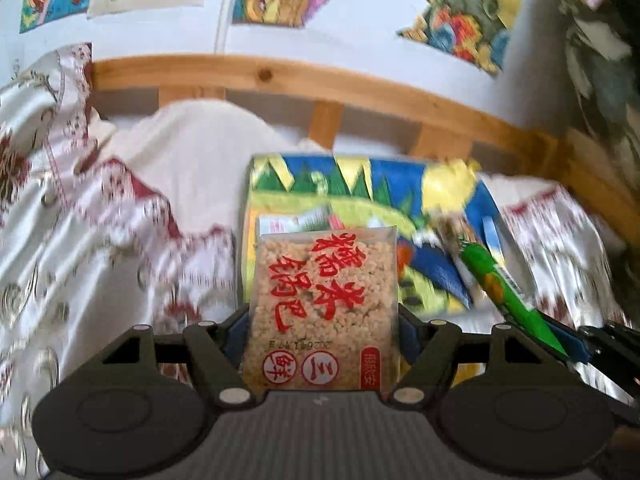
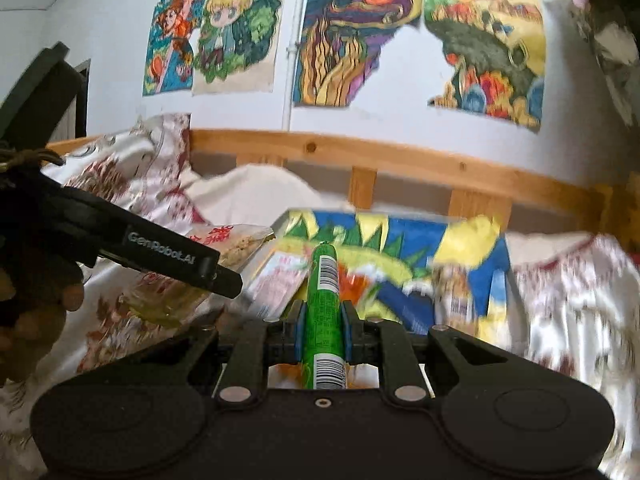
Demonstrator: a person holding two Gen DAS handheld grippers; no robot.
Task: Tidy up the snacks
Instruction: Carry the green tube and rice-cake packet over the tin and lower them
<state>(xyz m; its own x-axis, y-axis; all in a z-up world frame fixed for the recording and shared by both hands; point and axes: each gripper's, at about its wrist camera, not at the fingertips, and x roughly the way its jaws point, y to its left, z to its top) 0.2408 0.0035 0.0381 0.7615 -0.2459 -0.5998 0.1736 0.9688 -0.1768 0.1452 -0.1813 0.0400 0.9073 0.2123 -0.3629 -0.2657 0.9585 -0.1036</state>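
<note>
While both grippers hang above a bed, each carries one snack. Left wrist view: the left gripper (image 1: pixel 322 320) has its jaws pinching a clear rice-cracker packet (image 1: pixel 324 304) printed with red characters, the packet standing between the blue pads and filling the frame centre. At 3 o'clock the green sausage stick (image 1: pixel 508 292) slants in from the right gripper (image 1: pixel 576 344). Right wrist view: the right gripper's jaws are pressed onto the green sausage stick (image 2: pixel 323 312), which points toward 12 o'clock, barcode uppermost. At 9 o'clock the left gripper (image 2: pixel 224 276) holds the packet (image 2: pixel 236 244). Beyond both snacks lies a colourful painted sheet (image 2: pixel 400 240) on a red-and-white floral quilt (image 1: pixel 100 240), with further blurred packets on it; a wooden bed rail (image 1: pixel 320 88) runs behind.
</note>
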